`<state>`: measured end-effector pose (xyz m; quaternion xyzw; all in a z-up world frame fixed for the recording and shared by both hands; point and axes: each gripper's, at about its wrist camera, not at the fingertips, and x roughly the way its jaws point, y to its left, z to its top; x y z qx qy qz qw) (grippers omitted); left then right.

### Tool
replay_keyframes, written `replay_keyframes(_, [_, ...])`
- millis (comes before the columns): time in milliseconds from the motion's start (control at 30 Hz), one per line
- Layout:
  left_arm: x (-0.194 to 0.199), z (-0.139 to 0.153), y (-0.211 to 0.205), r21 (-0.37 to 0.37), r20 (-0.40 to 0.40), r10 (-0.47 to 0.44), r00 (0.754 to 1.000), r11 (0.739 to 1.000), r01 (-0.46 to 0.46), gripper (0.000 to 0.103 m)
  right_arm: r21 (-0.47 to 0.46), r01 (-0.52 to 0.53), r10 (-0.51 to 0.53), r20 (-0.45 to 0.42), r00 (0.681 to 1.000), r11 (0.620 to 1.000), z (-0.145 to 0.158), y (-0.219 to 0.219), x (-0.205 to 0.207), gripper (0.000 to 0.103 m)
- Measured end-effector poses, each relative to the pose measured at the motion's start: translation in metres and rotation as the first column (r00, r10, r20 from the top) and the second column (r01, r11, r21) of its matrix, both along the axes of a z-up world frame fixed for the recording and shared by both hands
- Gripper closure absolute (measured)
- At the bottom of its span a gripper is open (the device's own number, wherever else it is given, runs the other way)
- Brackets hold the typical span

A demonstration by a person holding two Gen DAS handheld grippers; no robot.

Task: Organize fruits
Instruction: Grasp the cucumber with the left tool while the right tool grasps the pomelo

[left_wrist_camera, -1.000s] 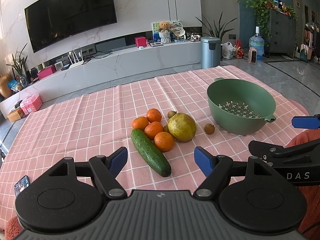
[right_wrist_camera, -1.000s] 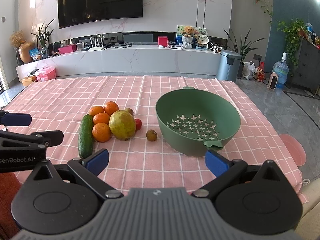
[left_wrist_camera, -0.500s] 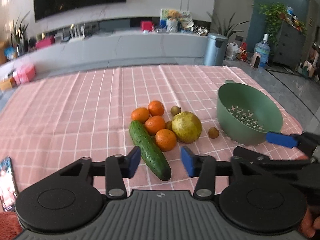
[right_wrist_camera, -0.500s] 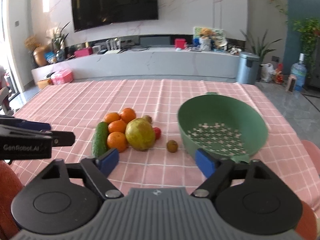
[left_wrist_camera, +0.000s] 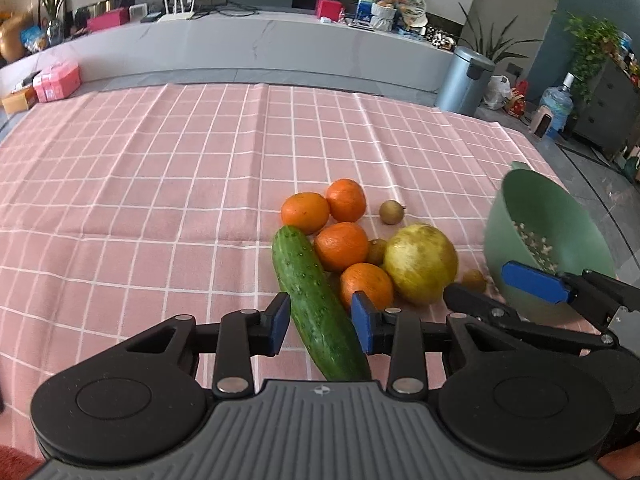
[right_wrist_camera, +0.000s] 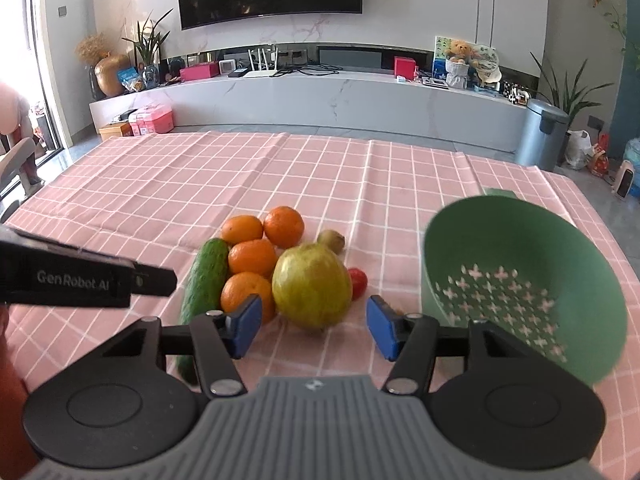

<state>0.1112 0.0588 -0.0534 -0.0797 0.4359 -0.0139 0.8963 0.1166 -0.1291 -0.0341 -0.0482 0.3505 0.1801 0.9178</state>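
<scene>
A green cucumber (left_wrist_camera: 316, 304) lies on the pink checked cloth beside several oranges (left_wrist_camera: 341, 246), a large yellow-green pear (left_wrist_camera: 420, 264) and small brown fruits (left_wrist_camera: 390, 212). My left gripper (left_wrist_camera: 320, 322) is open, its pads on either side of the cucumber with small gaps. My right gripper (right_wrist_camera: 314, 326) is open just in front of the pear (right_wrist_camera: 312, 285); a small red fruit (right_wrist_camera: 357, 280) lies behind it. The green colander bowl (right_wrist_camera: 520, 240) stands at the right and also shows in the left wrist view (left_wrist_camera: 532, 216).
The table cloth (right_wrist_camera: 200, 184) stretches far back and left. My left gripper body (right_wrist_camera: 80, 282) crosses the right wrist view at the left. A white TV bench, a bin (right_wrist_camera: 540, 132) and plants stand beyond the table.
Both grippers have moved forward and down toward the fruit. The left jaws have narrowed around the cucumber. The right jaws have narrowed in front of the pear.
</scene>
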Motion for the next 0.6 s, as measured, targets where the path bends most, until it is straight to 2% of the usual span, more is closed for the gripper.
replay_keyframes(167, [0.008,-0.013,0.008,-0.040,-0.012,0.027,1.000,0.999,-0.027,0.062,0.012,0.020,-0.020,-0.004,1.000,1.000,-0.008,0.007,0.018,0.048])
replay_keyframes(300, [0.010,-0.019,0.011,-0.032,-0.005,0.027,1.000,0.999,-0.027,0.062,0.024,0.034,-0.034,-0.012,0.999,0.999,-0.014,0.011,0.028,0.047])
replay_keyframes(533, [0.014,-0.030,0.016,-0.101,-0.023,0.044,0.999,0.994,-0.046,0.062,0.045,0.046,-0.044,-0.029,0.999,0.998,-0.022,0.011,0.034,0.042])
replay_keyframes(600, [0.015,-0.033,0.016,-0.108,-0.026,0.041,0.999,0.993,-0.044,0.057,0.057,0.044,-0.041,-0.040,0.998,0.997,-0.025,0.011,0.036,0.042])
